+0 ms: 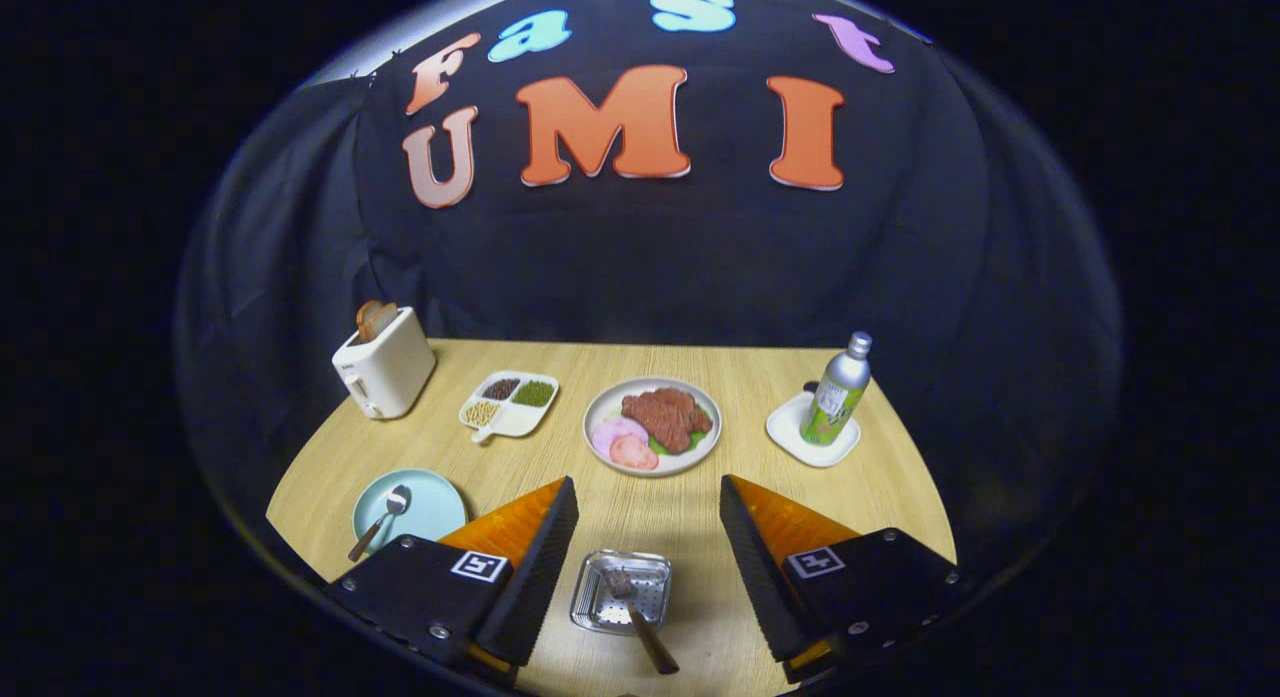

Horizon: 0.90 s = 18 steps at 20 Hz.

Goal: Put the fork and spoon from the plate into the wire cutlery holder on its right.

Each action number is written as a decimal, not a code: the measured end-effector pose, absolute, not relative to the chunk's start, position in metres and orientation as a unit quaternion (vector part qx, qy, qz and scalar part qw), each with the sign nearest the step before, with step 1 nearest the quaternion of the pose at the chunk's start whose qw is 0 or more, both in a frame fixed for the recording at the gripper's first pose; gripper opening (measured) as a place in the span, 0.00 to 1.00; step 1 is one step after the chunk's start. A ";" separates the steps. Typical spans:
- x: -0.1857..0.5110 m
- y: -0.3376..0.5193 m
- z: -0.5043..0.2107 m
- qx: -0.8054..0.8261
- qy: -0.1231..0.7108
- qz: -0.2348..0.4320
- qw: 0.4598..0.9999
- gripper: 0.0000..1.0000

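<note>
Hovering above the wooden worktop [620, 507] with fingers [543, 567] spread wide apart, gripping nothing; gripper [648, 562] centred over the wire cutlery holder [620, 589]. Holder sitting on the worktop between the fingers, containing one utensil, apparently the fork [640, 617], head down inside, handle leaning out over the near rim. Pale blue plate [410, 507] lying just beside the left finger, off to the holder's left. Spoon [380, 522] resting on that plate, bowl up on it, handle poking out past the near rim. Beyond the fingers: round plate of meat and sliced ham [652, 425]; divided dish of beans [508, 403] to its left; white toaster [384, 369] with bread in the slot, farther left; metal bottle [838, 389] standing upright on a small white tray [812, 433], to the right.
</note>
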State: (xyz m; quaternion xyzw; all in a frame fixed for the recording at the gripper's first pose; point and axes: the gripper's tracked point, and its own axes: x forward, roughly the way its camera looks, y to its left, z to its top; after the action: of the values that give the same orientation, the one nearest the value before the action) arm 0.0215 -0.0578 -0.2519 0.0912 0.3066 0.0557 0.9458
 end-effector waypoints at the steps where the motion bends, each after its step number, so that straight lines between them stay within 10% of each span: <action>1: 0.027 -0.057 -0.240 0.100 0.284 0.048 0.952 0.88; 12: 0.038 -0.040 -0.076 0.074 -0.025 -0.049 0.996 0.91; 18: 0.040 0.006 -0.058 0.076 -0.028 -0.038 0.996 0.95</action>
State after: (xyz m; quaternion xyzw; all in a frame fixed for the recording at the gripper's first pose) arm 0.0400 0.0061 -0.0583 0.0764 -0.0285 -0.0379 0.9960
